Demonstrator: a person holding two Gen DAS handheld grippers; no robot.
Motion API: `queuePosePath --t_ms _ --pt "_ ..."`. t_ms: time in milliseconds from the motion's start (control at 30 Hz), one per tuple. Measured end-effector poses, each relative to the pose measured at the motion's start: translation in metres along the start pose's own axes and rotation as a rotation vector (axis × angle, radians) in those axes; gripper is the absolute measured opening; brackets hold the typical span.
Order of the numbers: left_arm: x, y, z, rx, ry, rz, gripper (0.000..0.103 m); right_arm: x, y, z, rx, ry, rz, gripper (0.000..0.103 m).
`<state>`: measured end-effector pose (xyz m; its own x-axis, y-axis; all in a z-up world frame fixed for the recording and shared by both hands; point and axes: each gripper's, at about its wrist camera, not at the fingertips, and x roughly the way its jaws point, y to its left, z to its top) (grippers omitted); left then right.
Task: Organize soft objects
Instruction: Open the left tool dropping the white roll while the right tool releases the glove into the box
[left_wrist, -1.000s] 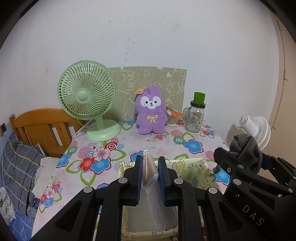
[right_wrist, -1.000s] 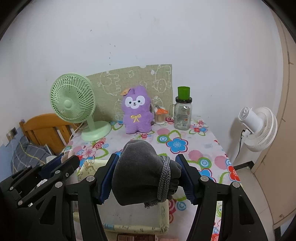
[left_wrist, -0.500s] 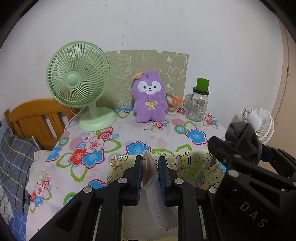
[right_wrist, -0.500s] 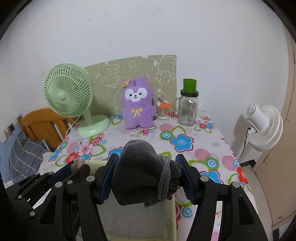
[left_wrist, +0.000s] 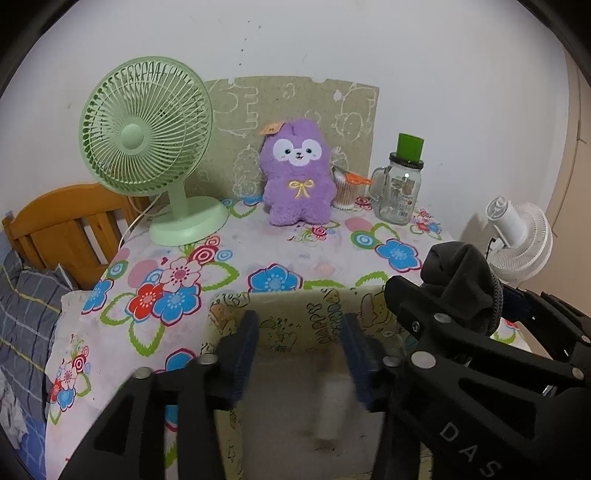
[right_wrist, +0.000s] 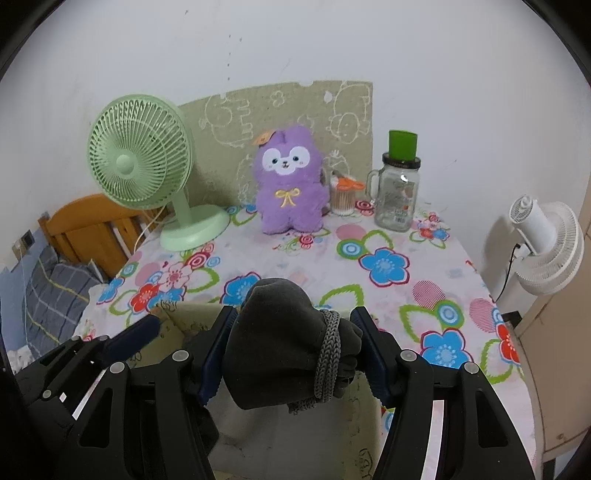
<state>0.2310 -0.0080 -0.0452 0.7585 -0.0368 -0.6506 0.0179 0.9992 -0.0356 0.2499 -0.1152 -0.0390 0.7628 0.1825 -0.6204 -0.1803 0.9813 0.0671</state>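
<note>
A: Left of the fabric bin (left_wrist: 325, 317), what was listed?
B: Green fan (left_wrist: 147, 129) on the floral tabletop (left_wrist: 258, 254), well behind the bin.
A: And over the bin?
B: Left tool (left_wrist: 299, 354), jaws just opened and apart; a pale blurred item (left_wrist: 332, 410) lay loose below them, inside the bin.
A: Right of that?
B: Right tool (right_wrist: 293, 354), clamped on a dark grey rolled sock bundle (right_wrist: 280, 339), above the bin's near right side.

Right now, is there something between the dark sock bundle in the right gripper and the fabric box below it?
Nothing visible blocks it. The right gripper holds the dark sock bundle directly over the open fabric box.
</note>
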Motion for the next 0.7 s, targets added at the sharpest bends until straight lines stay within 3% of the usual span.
queuePosePath --t_ms 33,133,200,300,700 --pt "0.001 0.001 -0.001 -0.002 0.003 0.005 0.064 0.003 0.001 -0.001 -0.003 0.014 0.001 0.067" --pt "0.004 0.004 -0.004 -0.006 0.021 0.012 0.067 0.008 0.002 -0.004 -0.003 0.029 -0.003 0.069" --pt "0.006 0.005 -0.005 -0.008 0.028 0.01 0.074 0.01 0.002 -0.005 -0.005 0.036 -0.002 0.079" --pt "0.004 0.005 -0.007 -0.003 0.02 0.005 0.077 0.009 0.004 -0.006 -0.016 0.031 0.004 0.088" --pt "-0.007 0.002 -0.009 -0.009 0.007 0.003 0.086 -0.003 0.005 -0.007 -0.027 0.019 0.016 0.09"
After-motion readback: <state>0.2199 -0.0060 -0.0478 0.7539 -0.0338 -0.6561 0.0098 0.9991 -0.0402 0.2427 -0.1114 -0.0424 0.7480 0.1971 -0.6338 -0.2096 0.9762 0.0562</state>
